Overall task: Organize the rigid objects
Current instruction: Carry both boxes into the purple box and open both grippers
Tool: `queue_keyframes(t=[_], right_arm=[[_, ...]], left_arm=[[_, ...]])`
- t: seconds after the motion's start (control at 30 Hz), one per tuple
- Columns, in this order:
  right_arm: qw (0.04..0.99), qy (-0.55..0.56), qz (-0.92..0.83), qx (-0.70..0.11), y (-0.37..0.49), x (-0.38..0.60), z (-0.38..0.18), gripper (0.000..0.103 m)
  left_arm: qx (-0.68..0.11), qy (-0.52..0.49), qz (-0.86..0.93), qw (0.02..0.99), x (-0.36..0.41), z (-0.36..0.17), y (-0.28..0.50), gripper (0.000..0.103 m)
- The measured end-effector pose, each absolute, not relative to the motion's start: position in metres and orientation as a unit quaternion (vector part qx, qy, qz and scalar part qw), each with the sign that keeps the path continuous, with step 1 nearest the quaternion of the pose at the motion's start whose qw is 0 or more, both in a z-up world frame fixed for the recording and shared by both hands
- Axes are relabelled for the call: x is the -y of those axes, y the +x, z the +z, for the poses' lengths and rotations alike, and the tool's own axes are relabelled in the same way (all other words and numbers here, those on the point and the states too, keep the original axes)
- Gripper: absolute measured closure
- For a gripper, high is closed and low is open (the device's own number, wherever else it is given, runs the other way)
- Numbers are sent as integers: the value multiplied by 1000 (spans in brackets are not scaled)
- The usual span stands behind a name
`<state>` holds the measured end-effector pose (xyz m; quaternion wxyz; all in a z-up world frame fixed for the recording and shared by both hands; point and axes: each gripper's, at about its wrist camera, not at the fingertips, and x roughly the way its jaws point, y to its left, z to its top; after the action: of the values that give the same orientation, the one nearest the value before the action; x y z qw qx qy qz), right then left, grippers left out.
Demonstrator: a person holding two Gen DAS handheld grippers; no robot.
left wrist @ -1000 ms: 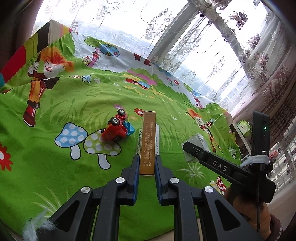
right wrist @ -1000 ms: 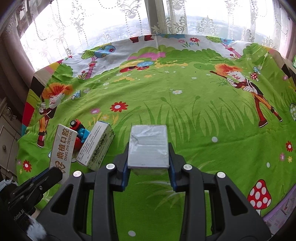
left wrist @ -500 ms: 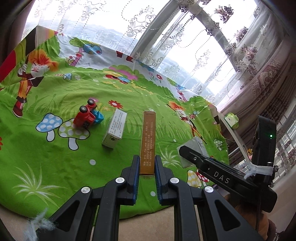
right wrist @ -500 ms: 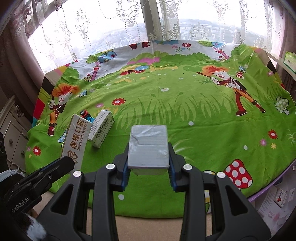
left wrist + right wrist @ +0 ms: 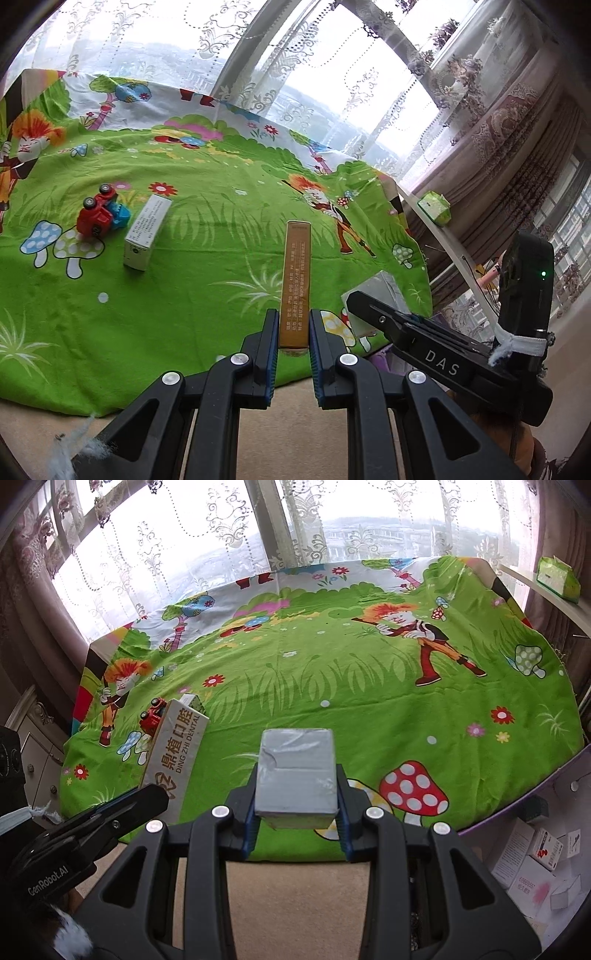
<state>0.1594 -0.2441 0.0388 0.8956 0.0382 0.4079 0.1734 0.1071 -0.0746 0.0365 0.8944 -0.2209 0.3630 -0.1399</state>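
Left gripper (image 5: 294, 332) clamped on a long box (image 5: 295, 284), seen edge-on in its own view; only the right view shows the box's printed face (image 5: 177, 753). Right gripper (image 5: 297, 805) clamped on a grey block (image 5: 296, 775). Ahead-left of the left gripper, a white carton (image 5: 146, 230) lies just beside, perhaps touching, a toy car (image 5: 101, 218) on the green cloth (image 5: 221, 240).

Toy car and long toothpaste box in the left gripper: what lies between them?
In the left wrist view, a small white carton lies between the red toy car and the long box.
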Motion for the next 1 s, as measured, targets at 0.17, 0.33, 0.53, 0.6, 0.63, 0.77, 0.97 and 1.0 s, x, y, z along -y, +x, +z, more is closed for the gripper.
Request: queue_keyframes(t=[0.17,0.33,0.53,0.6,0.63,0.77,0.97,1.0], right_arm=[[897,55,157,-409,155,275,39,65],[900,67,139,-409,149,305,37,65],[901,86,111,-411,143,345,34,65],[901,92,102,-411,142,358,34,65],[901,94,97,-412,141,365,33,65],[900,108,79,-415,138,390,29,65],[902,125,50,-411,137,423,28,65],[902,126,46,-410,137,427,29,65]], left_arm=[[-372,-206,-164,890,102,40,109,87],[-382,-184,-190,885,133,43,109,87],[-393,-159,-216,879,166,44,111,87],[-396,-151,-224,878,176,45,111,87],[-398,-148,-228,876,180,45,111,87],[-404,-134,-243,872,198,45,111,87],[-409,-116,-263,866,224,46,111,87],[-409,-113,-267,865,228,46,111,87]])
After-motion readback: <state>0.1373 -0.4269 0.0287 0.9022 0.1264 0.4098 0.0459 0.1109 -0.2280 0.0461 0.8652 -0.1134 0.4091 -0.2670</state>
